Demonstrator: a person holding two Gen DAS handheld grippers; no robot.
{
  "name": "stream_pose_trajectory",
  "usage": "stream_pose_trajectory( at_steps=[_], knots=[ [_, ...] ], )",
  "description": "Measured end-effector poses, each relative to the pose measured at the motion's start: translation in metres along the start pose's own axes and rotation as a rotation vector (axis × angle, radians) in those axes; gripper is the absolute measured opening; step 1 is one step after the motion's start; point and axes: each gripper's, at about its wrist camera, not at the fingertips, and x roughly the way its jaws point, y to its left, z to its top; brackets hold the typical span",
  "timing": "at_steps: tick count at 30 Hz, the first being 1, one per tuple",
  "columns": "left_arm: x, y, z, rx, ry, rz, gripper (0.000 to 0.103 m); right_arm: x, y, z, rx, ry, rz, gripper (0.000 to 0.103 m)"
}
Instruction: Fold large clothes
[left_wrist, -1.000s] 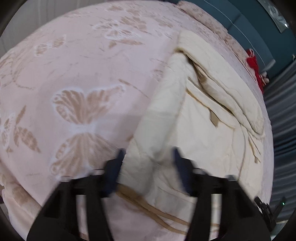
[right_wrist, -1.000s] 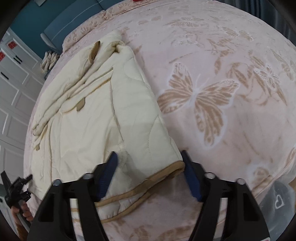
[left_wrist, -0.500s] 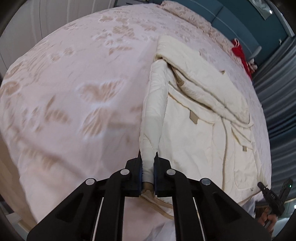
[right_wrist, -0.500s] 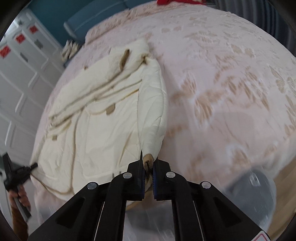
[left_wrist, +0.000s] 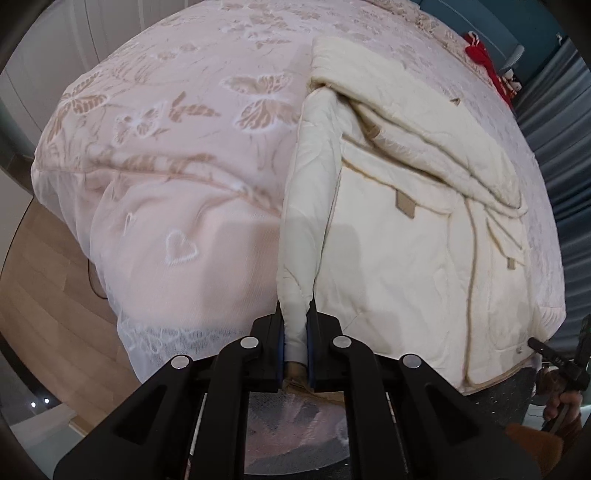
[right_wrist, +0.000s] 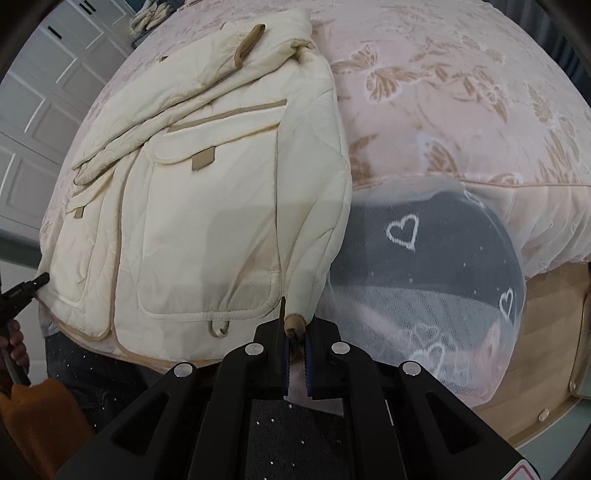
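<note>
Left wrist: left gripper (left_wrist: 295, 332) pinches jacket (left_wrist: 406, 240) hem beyond bed (left_wrist: 177, 155) edge.

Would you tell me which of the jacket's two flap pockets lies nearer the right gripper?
The larger pocket, with the tan tab mid-flap, lies nearer the right gripper; the smaller pocket sits at the jacket's far left edge.

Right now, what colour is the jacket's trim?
Tan, edging the cream jacket; its trim shows best in the right wrist view.
</note>
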Motion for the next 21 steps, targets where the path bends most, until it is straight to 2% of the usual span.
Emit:
stream_pose_trajectory(
  at_steps=[3, 4, 5, 6, 8, 10, 11, 13, 16, 18, 21],
  knots=[
    [0.004, -0.006, 0.004, 0.01, -0.013, 0.028, 0.011, 0.006, -0.007, 0.002, 0.029, -0.002, 0.009, 0.009],
    [0.001, -0.008, 0.008, 0.013, -0.023, 0.036, 0.015, 0.004, -0.009, 0.004, 0.043, -0.006, 0.015, 0.011],
    [-0.003, -0.01, 0.012, 0.011, -0.034, 0.044, 0.021, -0.002, -0.009, 0.007, 0.045, -0.015, 0.015, 0.015],
    [-0.013, -0.011, 0.016, 0.011, -0.07, 0.057, 0.022, -0.007, -0.01, 0.011, 0.038, -0.026, 0.007, 0.019],
    [-0.035, -0.008, 0.023, 0.009, -0.159, 0.083, 0.024, -0.025, -0.007, 0.021, 0.008, -0.073, -0.025, 0.023],
    [-0.052, -0.001, 0.044, -0.016, -0.233, 0.084, 0.024, -0.05, -0.006, 0.04, -0.013, -0.172, -0.088, 0.025],
    [-0.054, -0.001, 0.053, -0.02, -0.249, 0.077, 0.024, -0.061, -0.006, 0.051, -0.004, -0.226, -0.086, 0.026],
    [-0.053, -0.004, 0.079, -0.027, -0.278, 0.069, 0.024, -0.073, -0.007, 0.074, 0.035, -0.3, -0.042, 0.028],
    [-0.043, -0.02, 0.123, -0.014, -0.303, -0.011, 0.024, -0.07, 0.015, 0.12, 0.074, -0.368, 0.087, 0.029],
    [-0.032, -0.041, 0.155, 0.025, -0.33, -0.027, 0.024, -0.06, 0.047, 0.15, 0.025, -0.392, 0.166, 0.029],
    [-0.004, -0.07, 0.2, 0.055, -0.35, -0.051, 0.024, -0.03, 0.11, 0.2, -0.089, -0.412, 0.23, 0.029]
  ],
)
